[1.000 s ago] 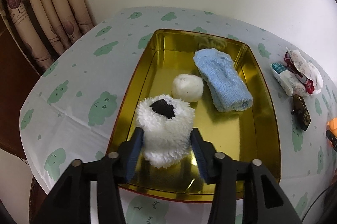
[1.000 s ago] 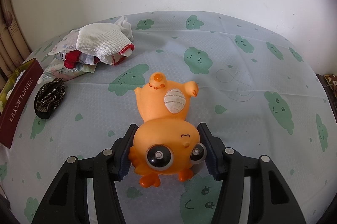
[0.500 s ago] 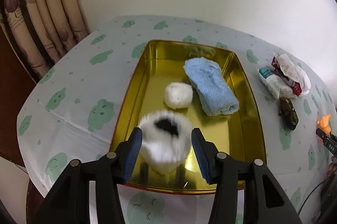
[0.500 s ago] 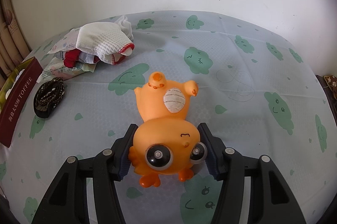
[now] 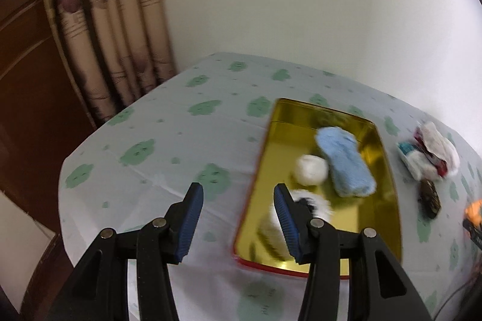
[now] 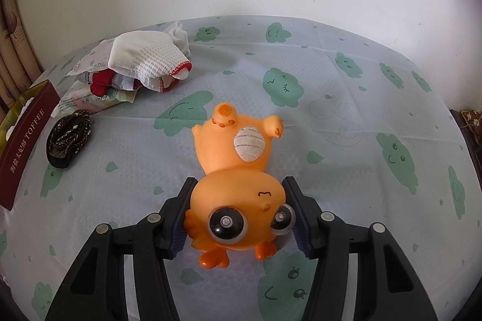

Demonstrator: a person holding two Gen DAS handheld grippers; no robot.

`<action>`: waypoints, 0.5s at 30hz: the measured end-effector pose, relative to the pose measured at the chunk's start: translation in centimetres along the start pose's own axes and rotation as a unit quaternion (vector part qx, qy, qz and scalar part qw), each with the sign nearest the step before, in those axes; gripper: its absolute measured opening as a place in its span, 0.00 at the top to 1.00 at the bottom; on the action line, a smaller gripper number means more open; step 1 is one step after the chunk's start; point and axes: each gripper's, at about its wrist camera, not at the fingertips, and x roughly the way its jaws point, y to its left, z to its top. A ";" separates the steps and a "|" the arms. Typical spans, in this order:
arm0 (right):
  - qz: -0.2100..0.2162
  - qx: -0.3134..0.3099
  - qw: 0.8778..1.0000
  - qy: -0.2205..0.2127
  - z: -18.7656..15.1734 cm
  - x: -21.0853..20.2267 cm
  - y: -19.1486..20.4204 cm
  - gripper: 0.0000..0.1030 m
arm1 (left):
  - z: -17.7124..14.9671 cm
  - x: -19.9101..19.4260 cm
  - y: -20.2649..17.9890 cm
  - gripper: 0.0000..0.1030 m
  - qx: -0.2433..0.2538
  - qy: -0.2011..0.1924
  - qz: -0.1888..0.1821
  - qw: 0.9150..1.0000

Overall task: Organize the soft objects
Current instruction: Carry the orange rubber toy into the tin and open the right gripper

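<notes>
In the left wrist view a gold tray (image 5: 381, 218) holds a rolled blue towel (image 5: 345, 164), a white ball (image 5: 311, 170) and a fluffy white plush with a black hole (image 5: 317, 202), half hidden behind my finger. My left gripper (image 5: 237, 191) hangs open and empty over the tablecloth, left of the tray's rim. An orange duck toy (image 6: 232, 149) lies on its back on the cloth. My right gripper (image 6: 239, 182) is closing on its head, with both pads touching it.
A white sock (image 6: 147, 61) lies on wipe packs and red cloth at the back left, with a dark patterned band (image 6: 69, 137) beside it. The tray's red TOFFEE side (image 6: 24, 140) is at the left edge. A curtain (image 5: 99, 34) hangs behind the table.
My left gripper has let go of the fluffy plush, which now rests in the tray, and has risen and swung left off the tray. The right gripper has stayed on the duck's head.
</notes>
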 end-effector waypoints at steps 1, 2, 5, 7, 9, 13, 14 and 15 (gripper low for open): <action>-0.001 0.000 1.000 -0.001 0.0 0.0 0.0 0.49 | -0.1 0.1 0.5 0.52 -0.007 -0.004 0.005 1.000; -0.002 -0.001 1.000 -0.001 0.0 -0.1 -0.1 0.49 | -0.2 0.1 0.9 0.52 -0.011 -0.007 0.010 1.000; -0.009 -0.007 1.000 -0.002 0.0 -0.2 0.1 0.50 | -0.5 0.4 1.8 0.52 -0.017 -0.014 0.025 0.999; -0.015 -0.012 1.000 -0.002 0.0 -0.3 0.2 0.50 | -0.9 0.5 2.3 0.52 -0.020 -0.017 0.028 0.999; -0.023 -0.016 1.000 -0.002 0.1 -0.4 0.7 0.50 | -1.3 0.6 2.7 0.52 -0.029 -0.017 0.026 0.999; -0.028 -0.015 0.999 -0.006 0.9 -0.9 1.5 0.51 | -1.5 0.6 4.1 0.52 -0.055 -0.023 0.019 0.998; -0.029 -0.016 0.999 -0.009 1.1 -1.2 1.9 0.51 | -1.5 0.4 4.4 0.52 -0.060 -0.028 0.022 0.998; -0.028 -0.018 0.999 -0.012 1.3 -1.5 2.2 0.51 | -1.5 0.3 4.7 0.52 -0.068 -0.033 0.028 0.997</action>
